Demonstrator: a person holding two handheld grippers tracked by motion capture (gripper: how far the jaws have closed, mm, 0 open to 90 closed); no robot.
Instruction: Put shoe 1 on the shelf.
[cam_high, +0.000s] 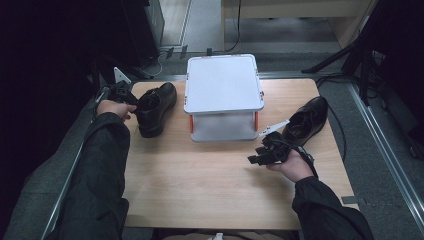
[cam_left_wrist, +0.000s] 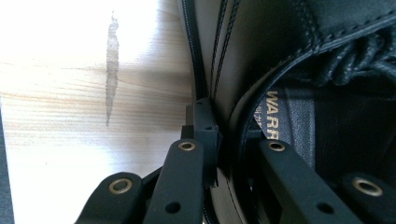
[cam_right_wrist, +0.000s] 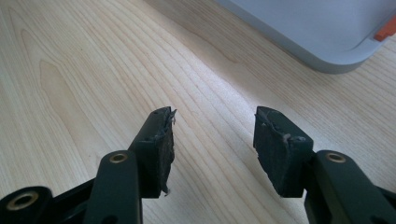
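Observation:
A black leather shoe (cam_high: 156, 107) stands on the left of the wooden table (cam_high: 200, 185). My left gripper (cam_high: 131, 100) is shut on its heel collar; in the left gripper view one jaw presses the outside of the shoe (cam_left_wrist: 243, 56) and the other sits inside its opening. A second black shoe (cam_high: 306, 119) lies at the right, toe pointing away. My right gripper (cam_high: 256, 156) hovers open over bare wood just in front of that shoe; in the right gripper view its worn pads (cam_right_wrist: 159, 149) stand wide apart with nothing between them.
A white lidded box (cam_high: 223, 96) with orange latches stands at the table's middle back, between the two shoes; its corner (cam_right_wrist: 327, 32) shows ahead of my right gripper. Cables and a tripod leg lie on the floor beyond the far right edge.

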